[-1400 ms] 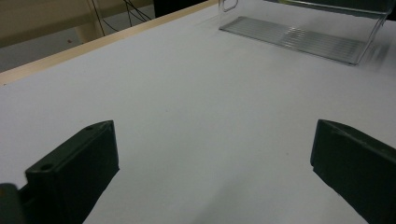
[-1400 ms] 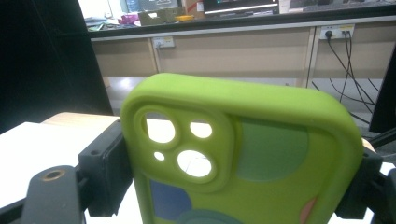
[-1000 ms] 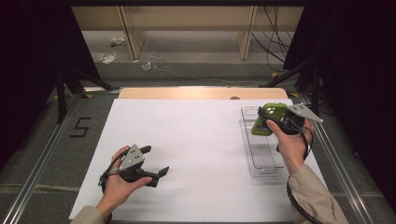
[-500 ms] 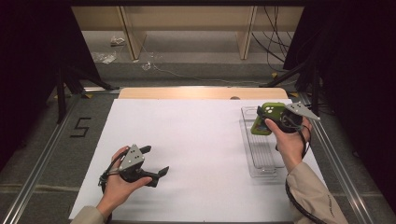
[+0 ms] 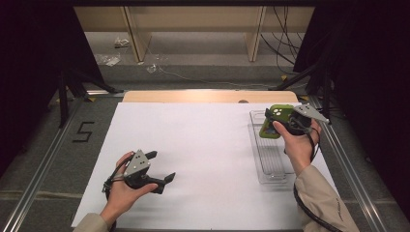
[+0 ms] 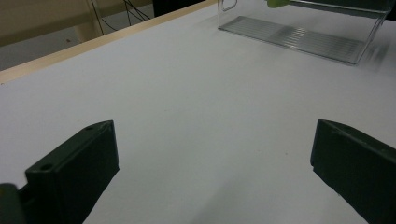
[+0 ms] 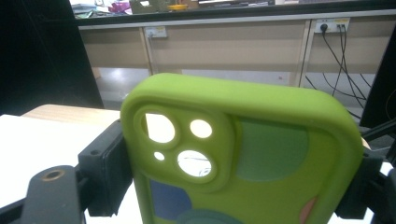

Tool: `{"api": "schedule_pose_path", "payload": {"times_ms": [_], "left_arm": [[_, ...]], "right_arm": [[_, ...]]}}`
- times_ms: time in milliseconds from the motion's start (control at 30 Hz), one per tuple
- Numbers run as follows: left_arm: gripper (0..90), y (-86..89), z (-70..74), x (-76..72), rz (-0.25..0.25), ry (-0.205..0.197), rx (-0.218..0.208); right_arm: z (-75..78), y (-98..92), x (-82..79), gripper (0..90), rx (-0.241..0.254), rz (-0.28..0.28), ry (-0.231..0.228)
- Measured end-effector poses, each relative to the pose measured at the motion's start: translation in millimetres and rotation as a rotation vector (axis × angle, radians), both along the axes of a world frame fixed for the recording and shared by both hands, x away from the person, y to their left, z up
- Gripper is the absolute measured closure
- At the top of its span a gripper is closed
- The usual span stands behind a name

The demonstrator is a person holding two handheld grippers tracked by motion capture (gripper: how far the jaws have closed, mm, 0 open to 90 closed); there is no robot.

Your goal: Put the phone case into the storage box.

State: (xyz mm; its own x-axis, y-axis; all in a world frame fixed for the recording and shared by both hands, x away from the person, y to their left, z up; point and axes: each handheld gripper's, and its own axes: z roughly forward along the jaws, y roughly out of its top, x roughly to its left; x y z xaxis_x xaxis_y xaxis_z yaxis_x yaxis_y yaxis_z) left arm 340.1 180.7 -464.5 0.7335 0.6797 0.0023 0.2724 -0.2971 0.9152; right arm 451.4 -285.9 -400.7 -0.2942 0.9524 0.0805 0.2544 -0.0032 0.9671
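Green phone case (image 7: 243, 154) sits clamped between the jaws of the right hand-held gripper (image 5: 286, 122), held up over the far end of the clear plastic tray (image 5: 270, 162) at the tabletop's (image 5: 203, 140) right side. Well apart, the left hand-held gripper (image 5: 157, 170) rests low near the front edge, jaws spread wide around nothing.

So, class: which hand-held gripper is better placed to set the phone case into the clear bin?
Right. The right hand-held gripper already clamps the green case above the bin; the left hand-held gripper is open, across the table.
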Motion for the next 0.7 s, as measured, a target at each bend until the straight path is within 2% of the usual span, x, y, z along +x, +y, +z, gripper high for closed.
{"api": "schedule_pose_path", "payload": {"times_ms": [700], "left_arm": [[0.3,-0.4,-0.2,0.4,-0.003,0.001,-0.002]], "right_arm": [[-0.6,6.2,11.1,18.5,-0.033,0.004,0.025]]}}
